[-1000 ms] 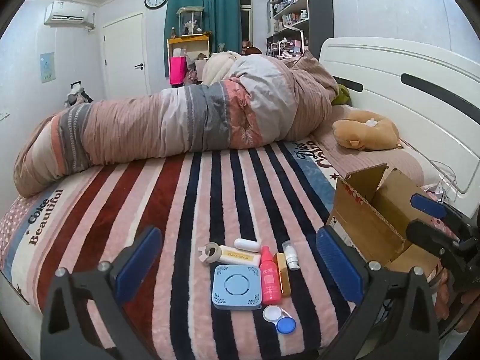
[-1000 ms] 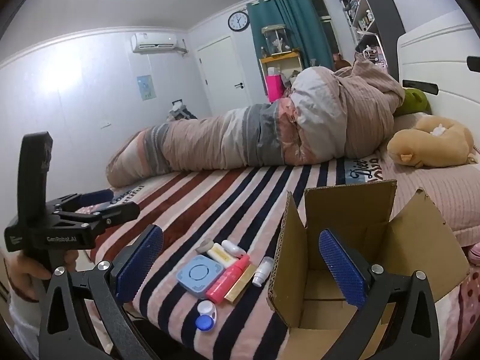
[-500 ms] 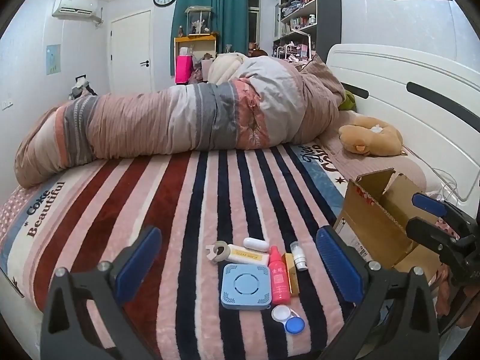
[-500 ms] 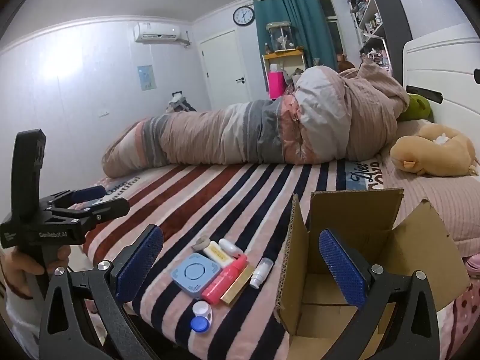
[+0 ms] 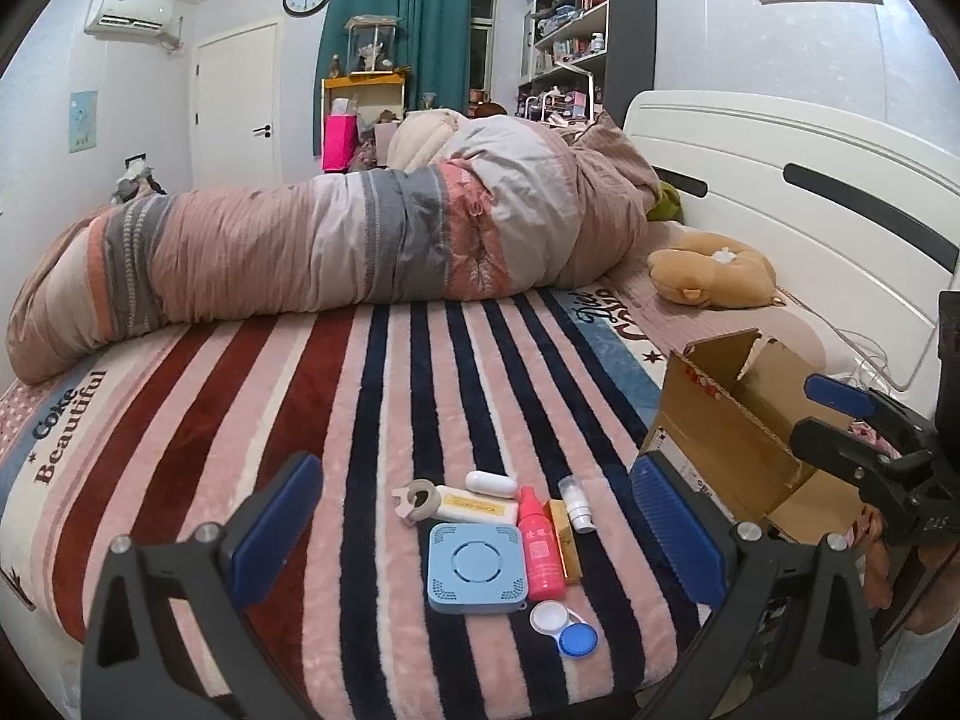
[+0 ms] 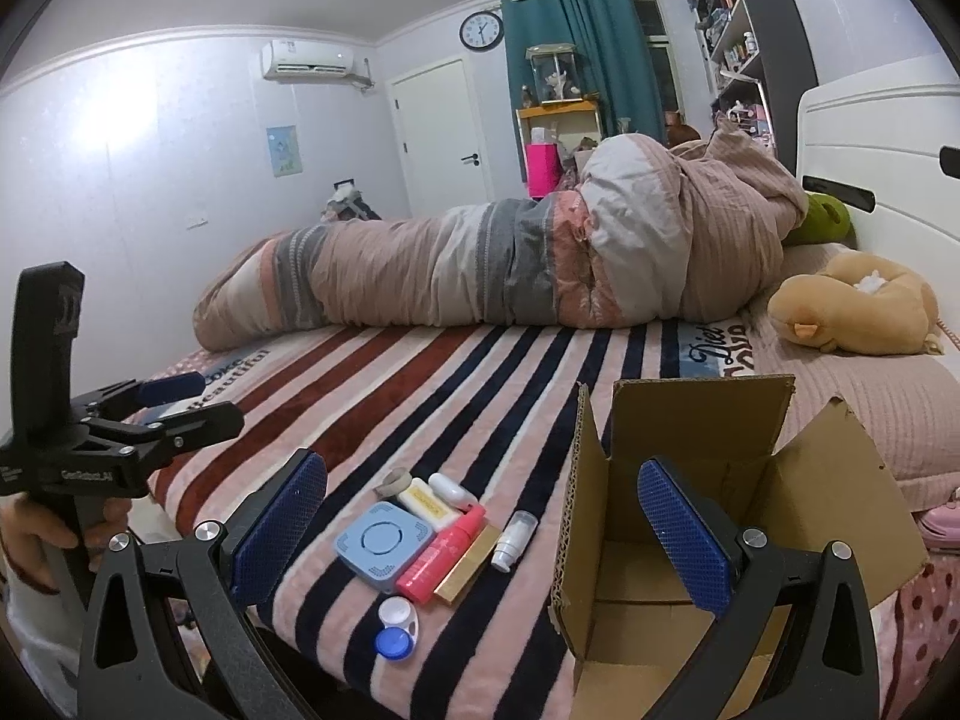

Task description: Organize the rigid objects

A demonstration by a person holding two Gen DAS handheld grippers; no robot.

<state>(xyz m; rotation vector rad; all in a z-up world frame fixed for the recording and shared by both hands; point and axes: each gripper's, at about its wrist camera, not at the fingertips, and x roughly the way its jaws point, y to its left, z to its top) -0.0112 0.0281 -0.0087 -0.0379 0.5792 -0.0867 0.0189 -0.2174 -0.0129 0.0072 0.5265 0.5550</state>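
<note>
Both of my tools are empty now: the left hand-held gripper (image 5: 474, 531) has its jaws spread wide, and the right hand-held gripper (image 6: 483, 519) is spread wide too. The small things lie in a tight group on the striped bed (image 5: 252, 396), near its front edge: a blue square case (image 5: 477, 567), a pink bottle (image 5: 540, 543) touching its right side, a gold box (image 5: 564, 546) beside the bottle, a small white bottle (image 5: 575, 504), a white capsule (image 5: 491, 482) and a contact lens case (image 5: 564, 627). The cardboard box (image 6: 708, 540) stands open to the right of them, directly under my right gripper.

The group sits straight ahead of my left gripper, between its two fingers (so this hand is nearer, I judge). The pink bottle and gold box have their long axis pointing away from me, along the stripes. My jaws close left to right, across this axis, so I think no turning of the wrist is needed, only to go down and forward.
</note>
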